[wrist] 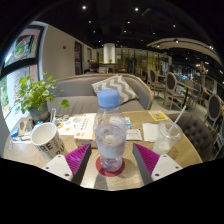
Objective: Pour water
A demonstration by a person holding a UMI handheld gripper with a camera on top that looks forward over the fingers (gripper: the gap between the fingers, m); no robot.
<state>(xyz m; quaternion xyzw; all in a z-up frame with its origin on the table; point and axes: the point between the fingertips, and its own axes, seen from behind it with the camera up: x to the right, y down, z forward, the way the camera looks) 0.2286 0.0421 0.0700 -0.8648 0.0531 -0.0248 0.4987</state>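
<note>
In the gripper view, the gripper (111, 160) is spread open, its purple pads (77, 157) flanking a clear water bottle (110, 132) with a blue cap. The bottle stands on a red coaster (110, 169) on the table (185, 150), gaps either side. A glass (168, 136) stands right, a white cup (47, 138) and potted plant (36, 97) left.
</note>
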